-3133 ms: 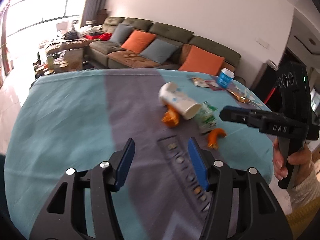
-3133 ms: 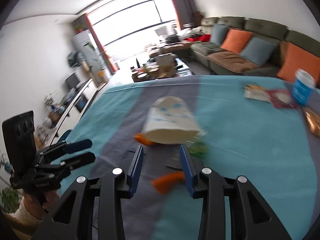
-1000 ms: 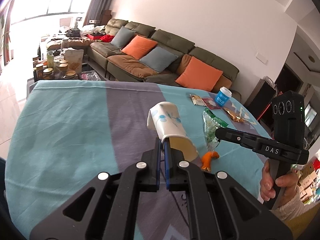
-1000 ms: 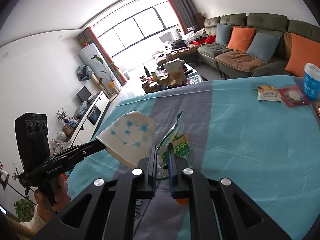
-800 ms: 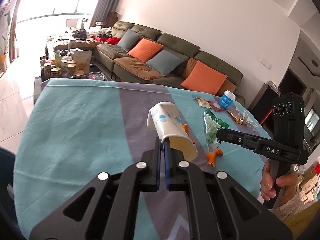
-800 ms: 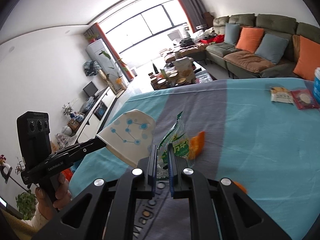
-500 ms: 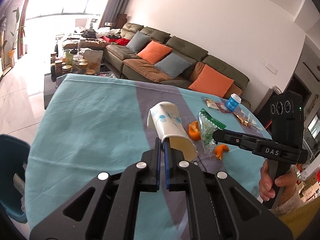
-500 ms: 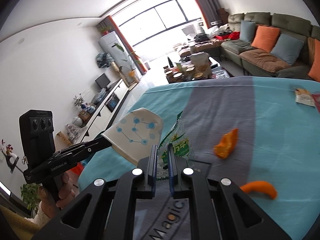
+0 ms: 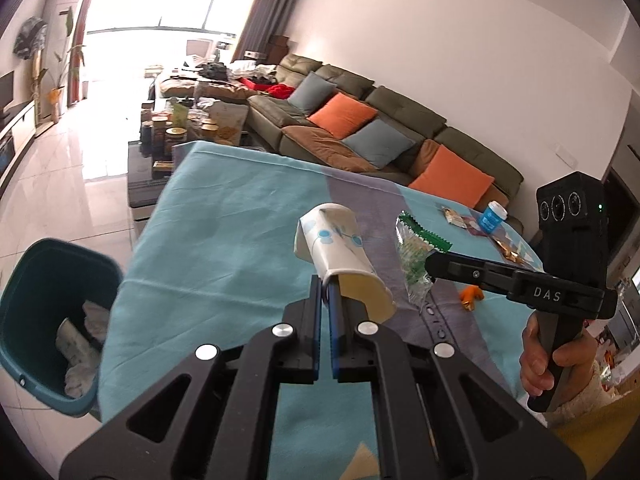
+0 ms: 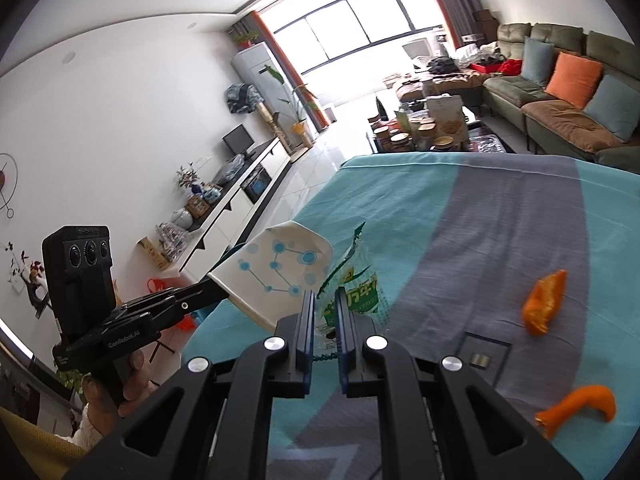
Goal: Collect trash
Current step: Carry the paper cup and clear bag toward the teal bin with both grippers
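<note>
A teal bin (image 9: 60, 320) is standing on the floor at the far left, below the table (image 9: 224, 240) edge and left of both tools. The left gripper (image 9: 325, 300), the nearer one, is clamping the rim of a paper cup (image 9: 336, 252) whose long axis is pointing up and away. The right gripper (image 10: 323, 304) is pinching a green snack wrapper (image 10: 356, 292) upright. Both loads are hanging over the table, not yet above the bin.

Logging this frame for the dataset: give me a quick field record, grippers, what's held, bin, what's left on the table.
left gripper: shut on paper cup
right gripper: shut on green wrapper
bin: teal, on floor beside table, crumpled paper inside
table: teal and grey cloth
still on table: orange peels, blue cup, packets
</note>
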A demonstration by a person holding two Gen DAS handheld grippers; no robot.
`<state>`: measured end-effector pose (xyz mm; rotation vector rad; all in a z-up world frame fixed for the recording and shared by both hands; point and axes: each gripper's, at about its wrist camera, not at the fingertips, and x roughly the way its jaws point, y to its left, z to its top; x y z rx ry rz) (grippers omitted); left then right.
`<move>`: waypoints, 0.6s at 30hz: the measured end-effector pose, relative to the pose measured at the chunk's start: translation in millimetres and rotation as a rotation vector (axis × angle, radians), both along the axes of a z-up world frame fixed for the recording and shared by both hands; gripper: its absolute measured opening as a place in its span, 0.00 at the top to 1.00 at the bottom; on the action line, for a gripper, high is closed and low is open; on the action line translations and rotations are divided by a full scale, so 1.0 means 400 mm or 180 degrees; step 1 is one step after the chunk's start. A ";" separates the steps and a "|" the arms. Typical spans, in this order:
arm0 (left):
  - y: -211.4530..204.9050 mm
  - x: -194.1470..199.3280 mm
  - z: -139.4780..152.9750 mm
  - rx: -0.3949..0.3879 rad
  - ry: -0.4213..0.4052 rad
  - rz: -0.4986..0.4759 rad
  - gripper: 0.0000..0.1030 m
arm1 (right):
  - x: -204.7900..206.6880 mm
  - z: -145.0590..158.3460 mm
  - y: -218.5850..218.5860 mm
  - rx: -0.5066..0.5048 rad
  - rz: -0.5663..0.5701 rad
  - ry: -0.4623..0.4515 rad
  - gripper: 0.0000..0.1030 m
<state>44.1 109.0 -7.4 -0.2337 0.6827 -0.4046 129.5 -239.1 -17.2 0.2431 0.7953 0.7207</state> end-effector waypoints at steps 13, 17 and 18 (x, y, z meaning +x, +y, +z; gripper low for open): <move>0.100 -0.047 -0.015 -0.0023 0.0060 0.0312 0.96 | 0.030 -0.002 0.123 0.0027 0.0339 0.0059 0.92; 0.139 -0.060 -0.012 -0.0031 0.0068 0.0437 0.97 | 0.036 -0.005 0.167 0.0028 0.0453 0.0070 0.92; 0.145 -0.060 -0.012 -0.0024 0.0067 0.0458 0.97 | 0.036 -0.006 0.174 0.0029 0.0471 0.0072 0.92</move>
